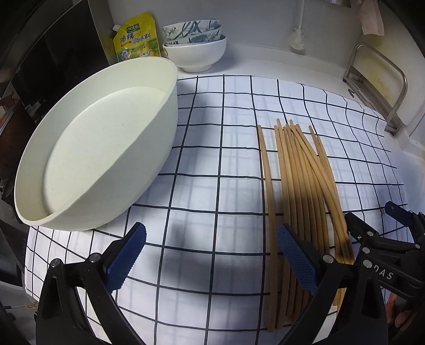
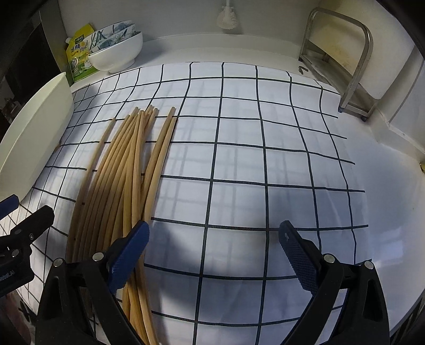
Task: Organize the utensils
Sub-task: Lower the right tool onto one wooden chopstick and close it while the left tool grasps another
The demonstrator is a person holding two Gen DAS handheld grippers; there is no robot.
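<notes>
Several wooden chopsticks (image 1: 294, 180) lie side by side on the white checked cloth (image 1: 212, 159), pointing away from me; they also show in the right wrist view (image 2: 124, 169). A white oval tray (image 1: 101, 148) stands empty at the left of the cloth, its edge showing in the right wrist view (image 2: 34, 132). My left gripper (image 1: 212, 254) is open and empty above the cloth, its right finger over the near ends of the chopsticks. My right gripper (image 2: 215, 252) is open and empty, its left finger over the chopsticks' near ends. The right gripper's fingers (image 1: 372, 233) show beside the bundle.
Stacked bowls (image 1: 196, 45) and a yellow seasoning pouch (image 1: 136, 37) stand at the back by the wall. A metal rack (image 2: 342, 63) stands at the back right. A brush (image 2: 225, 16) hangs on the wall. The counter edge runs on the right.
</notes>
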